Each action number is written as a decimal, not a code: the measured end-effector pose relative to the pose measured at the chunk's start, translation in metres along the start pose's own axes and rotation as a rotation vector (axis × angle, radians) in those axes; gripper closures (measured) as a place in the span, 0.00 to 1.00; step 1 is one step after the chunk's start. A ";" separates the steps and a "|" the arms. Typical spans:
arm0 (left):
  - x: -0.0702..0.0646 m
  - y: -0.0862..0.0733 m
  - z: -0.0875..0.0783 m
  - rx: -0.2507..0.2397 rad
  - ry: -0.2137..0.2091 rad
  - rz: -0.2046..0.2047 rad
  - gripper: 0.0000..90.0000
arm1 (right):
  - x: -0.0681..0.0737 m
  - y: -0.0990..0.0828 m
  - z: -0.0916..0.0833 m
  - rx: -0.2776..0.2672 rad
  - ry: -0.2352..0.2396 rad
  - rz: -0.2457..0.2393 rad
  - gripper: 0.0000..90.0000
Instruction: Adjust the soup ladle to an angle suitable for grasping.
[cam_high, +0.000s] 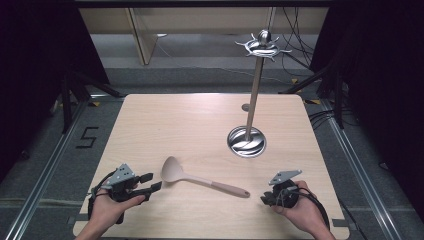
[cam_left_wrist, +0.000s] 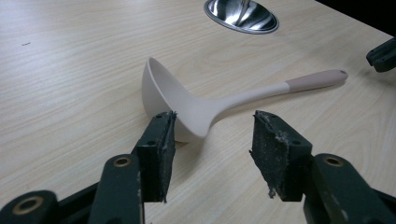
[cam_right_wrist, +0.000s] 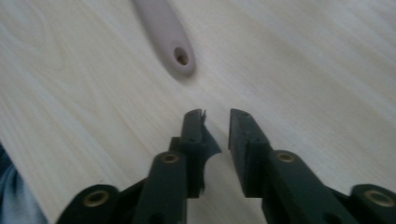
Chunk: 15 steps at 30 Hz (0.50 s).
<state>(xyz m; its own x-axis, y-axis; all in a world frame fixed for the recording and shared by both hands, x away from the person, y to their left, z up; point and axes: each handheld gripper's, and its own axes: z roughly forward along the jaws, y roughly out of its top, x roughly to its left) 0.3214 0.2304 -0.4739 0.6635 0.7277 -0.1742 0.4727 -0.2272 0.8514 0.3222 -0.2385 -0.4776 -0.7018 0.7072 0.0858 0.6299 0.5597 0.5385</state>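
A pale beige ladle (cam_high: 200, 179) lies on the wooden table (cam_high: 200, 125), bowl to the left, pinkish handle pointing right. My left gripper (cam_high: 150, 182) is open just left of the bowl. In the left gripper view the ladle's bowl (cam_left_wrist: 173, 93) stands on its side right ahead of the gripper (cam_left_wrist: 214, 119), close to the left jaw, with nothing held. My right gripper (cam_high: 265, 198) sits just right of the handle's end. In the right gripper view its jaws (cam_right_wrist: 217, 114) stand a narrow gap apart with nothing between them, and the handle tip with its hole (cam_right_wrist: 180, 56) lies a little ahead.
A metal utensil stand rises at the right middle of the table: a round shiny base (cam_high: 246, 141), a tall pole (cam_high: 253, 100) and a ring of hooks on top (cam_high: 263, 46). The base (cam_left_wrist: 241, 14) lies beyond the ladle in the left gripper view. Dark floor and cables surround the table.
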 end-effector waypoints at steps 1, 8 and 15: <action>-0.001 0.001 0.000 0.001 -0.004 0.005 0.55 | 0.002 0.001 -0.002 0.031 0.008 0.019 0.89; -0.005 0.000 0.002 0.009 -0.021 0.023 0.58 | 0.005 0.003 -0.001 0.048 0.046 0.046 1.00; -0.007 -0.001 -0.003 -0.003 -0.017 0.035 0.57 | 0.021 0.022 0.011 0.090 0.081 0.047 1.00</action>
<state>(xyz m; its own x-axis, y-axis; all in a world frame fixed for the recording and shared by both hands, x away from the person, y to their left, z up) 0.3146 0.2270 -0.4723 0.6895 0.7080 -0.1527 0.4475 -0.2507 0.8584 0.3248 -0.2065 -0.4736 -0.6930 0.6984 0.1789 0.6876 0.5658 0.4550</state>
